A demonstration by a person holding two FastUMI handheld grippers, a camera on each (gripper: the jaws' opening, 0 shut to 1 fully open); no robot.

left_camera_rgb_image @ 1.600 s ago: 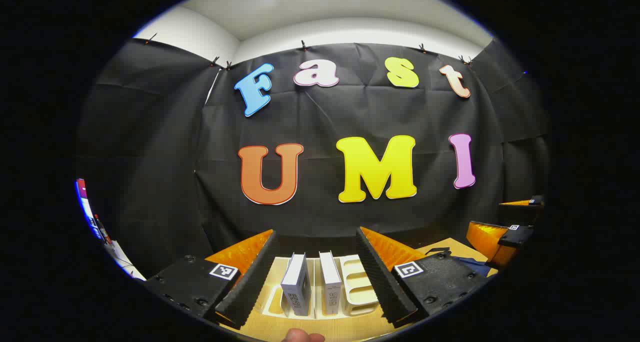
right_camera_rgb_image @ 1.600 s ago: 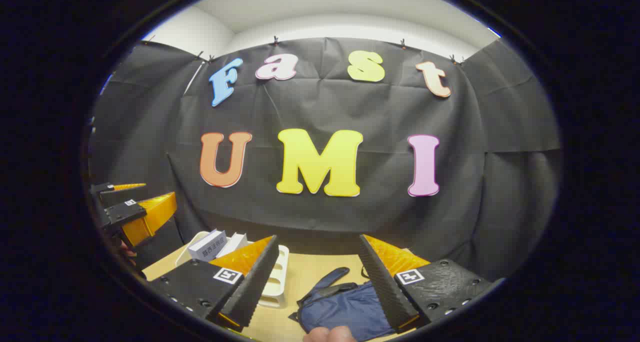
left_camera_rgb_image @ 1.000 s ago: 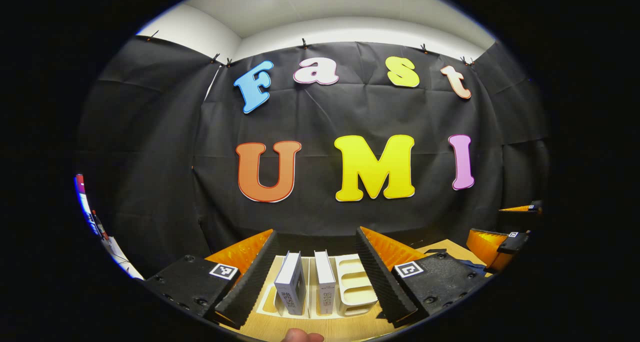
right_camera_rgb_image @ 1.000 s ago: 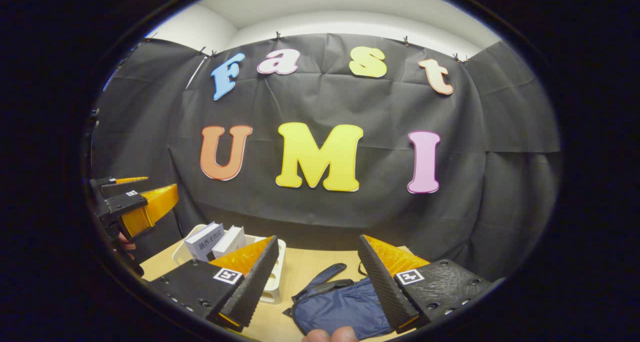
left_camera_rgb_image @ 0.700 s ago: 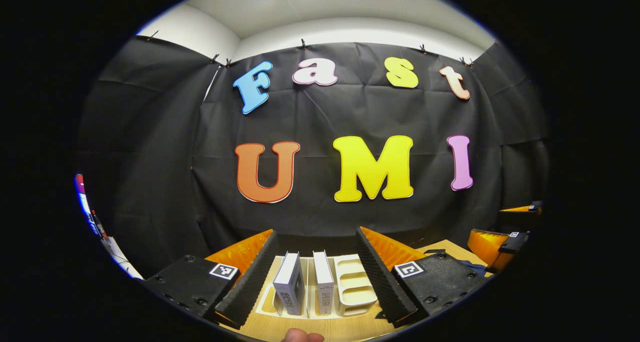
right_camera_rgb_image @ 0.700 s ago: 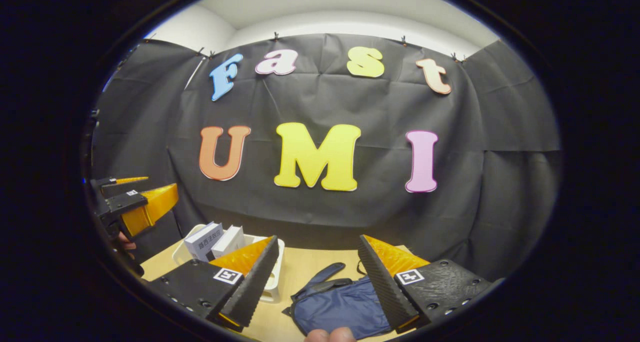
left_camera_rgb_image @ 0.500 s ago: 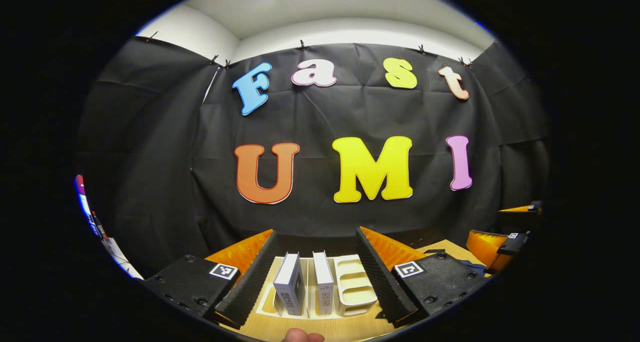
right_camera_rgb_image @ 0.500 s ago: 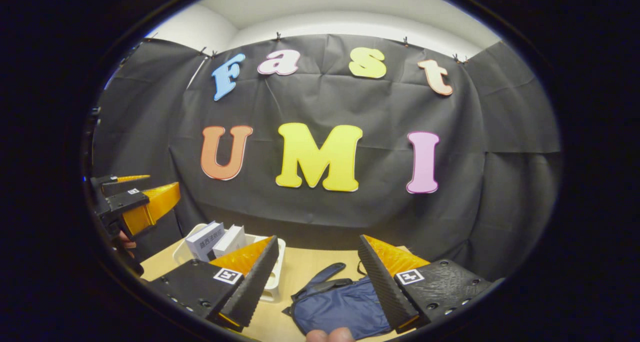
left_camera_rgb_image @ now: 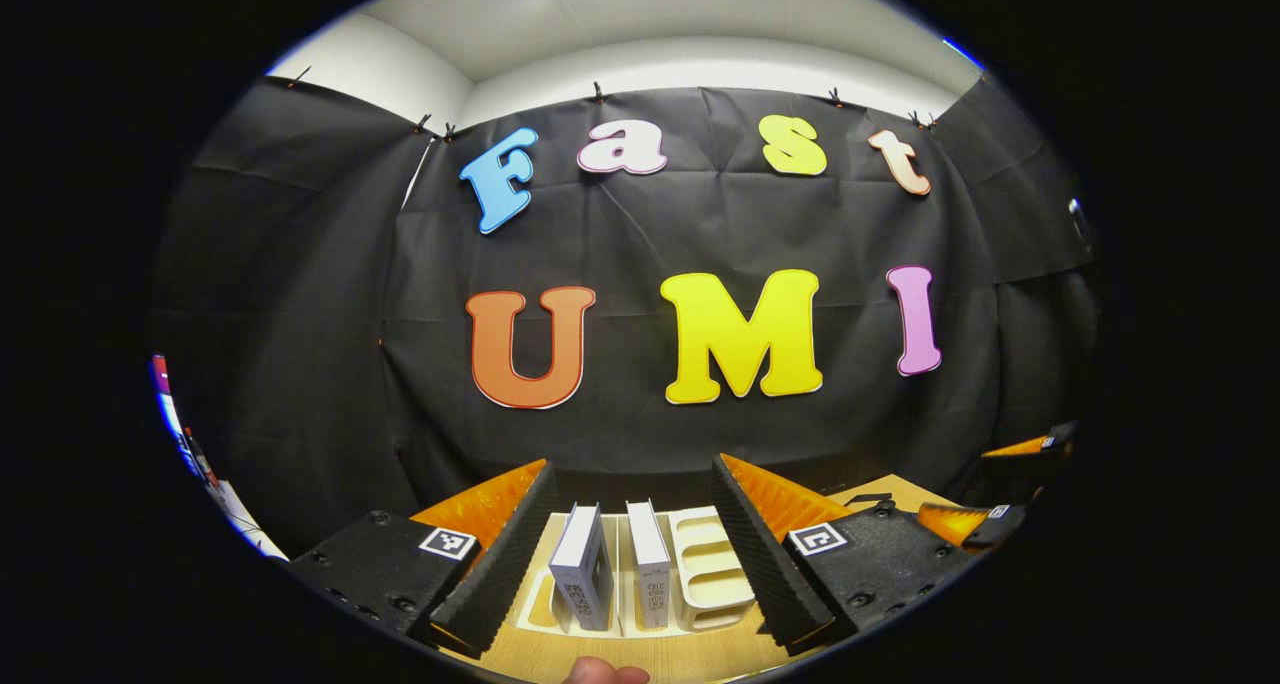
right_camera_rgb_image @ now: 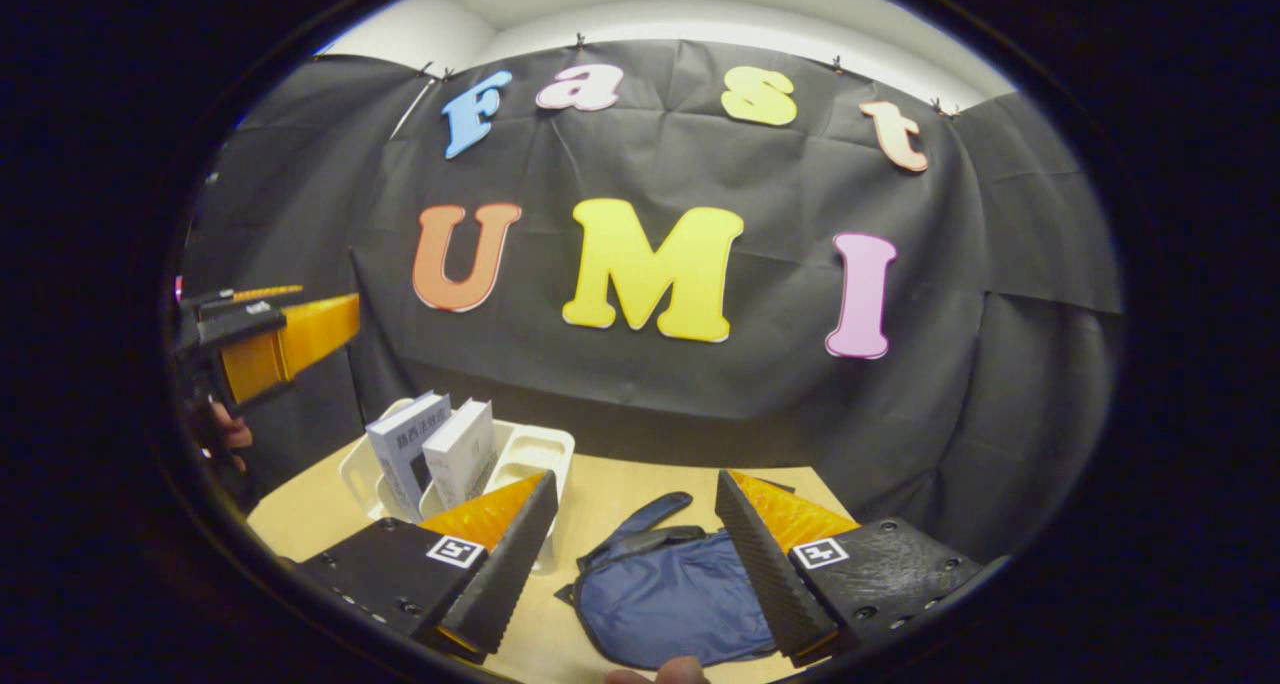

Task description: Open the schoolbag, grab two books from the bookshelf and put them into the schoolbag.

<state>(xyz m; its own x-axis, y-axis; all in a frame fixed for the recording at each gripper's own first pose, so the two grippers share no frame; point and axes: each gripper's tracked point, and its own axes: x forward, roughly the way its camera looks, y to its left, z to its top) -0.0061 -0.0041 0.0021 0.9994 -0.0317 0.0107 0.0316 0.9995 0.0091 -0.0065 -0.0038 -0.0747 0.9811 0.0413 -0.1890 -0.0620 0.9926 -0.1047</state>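
Note:
Two white books [left_camera_rgb_image: 612, 574] stand upright in a white slotted bookshelf [left_camera_rgb_image: 708, 576] on the wooden table, seen in the left gripper view between my left gripper's [left_camera_rgb_image: 632, 484] open fingers, some way ahead of them. In the right gripper view the same books [right_camera_rgb_image: 432, 452] and bookshelf [right_camera_rgb_image: 527, 454] sit at the left. A navy blue schoolbag [right_camera_rgb_image: 668, 597] lies flat on the table below and between my open right gripper [right_camera_rgb_image: 635, 494], its strap [right_camera_rgb_image: 640, 520] pointing back. The left gripper [right_camera_rgb_image: 270, 332] shows at the far left there, held above the table.
The wooden table [right_camera_rgb_image: 600, 489] runs back to the black cloth wall. The right gripper [left_camera_rgb_image: 990, 509] shows at the right rim of the left gripper view. A fingertip [left_camera_rgb_image: 600, 673] shows at the bottom edge of each view.
The right gripper view has tilted down and drawn nearer: bag, books and shelf now show larger and fuller. The left gripper has held almost still in front of the books.

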